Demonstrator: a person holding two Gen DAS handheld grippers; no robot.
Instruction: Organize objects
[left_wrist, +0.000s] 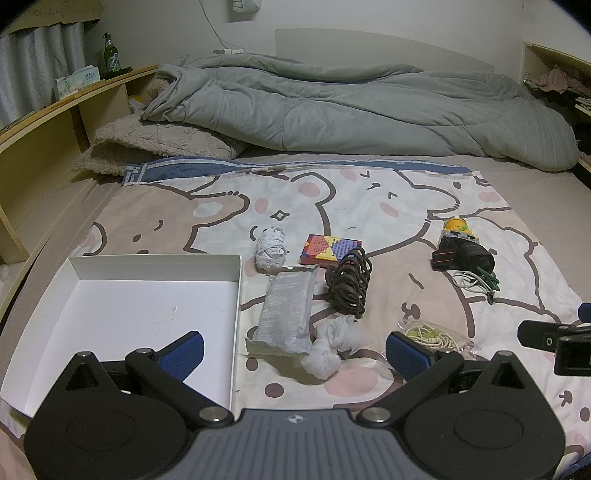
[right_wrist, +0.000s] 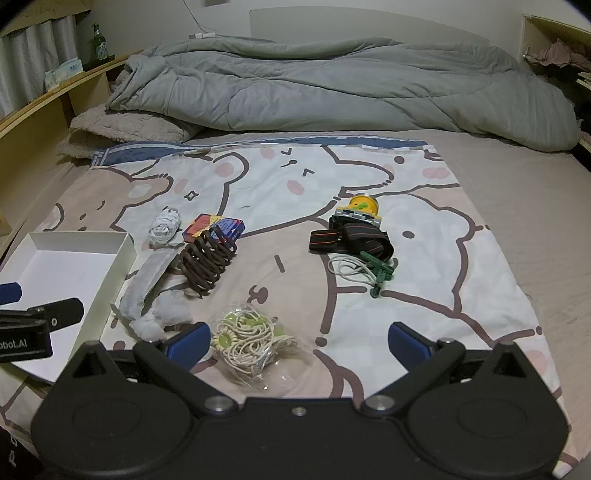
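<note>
A white shallow box (left_wrist: 122, 310) lies open on the bed at the left; it also shows in the right wrist view (right_wrist: 70, 269). Loose items lie on the bear-print sheet: a grey packet (left_wrist: 286, 314), a knotted white bag (left_wrist: 328, 349), a brown coiled cord (left_wrist: 349, 282), a colourful card box (left_wrist: 330, 249), a crumpled paper ball (left_wrist: 270, 248), a bag of cream beads (right_wrist: 247, 339), a headlamp with black strap (right_wrist: 354, 229), a green clip on white cord (right_wrist: 376, 271). My left gripper (left_wrist: 293, 350) is open over the packet and bag. My right gripper (right_wrist: 297, 341) is open beside the beads.
A rumpled grey duvet (left_wrist: 332, 107) and a fuzzy pillow (left_wrist: 155, 147) fill the back of the bed. A wooden shelf (left_wrist: 44, 125) with a green bottle (left_wrist: 110, 55) runs along the left. The right gripper's body (left_wrist: 554, 339) shows at the left view's right edge.
</note>
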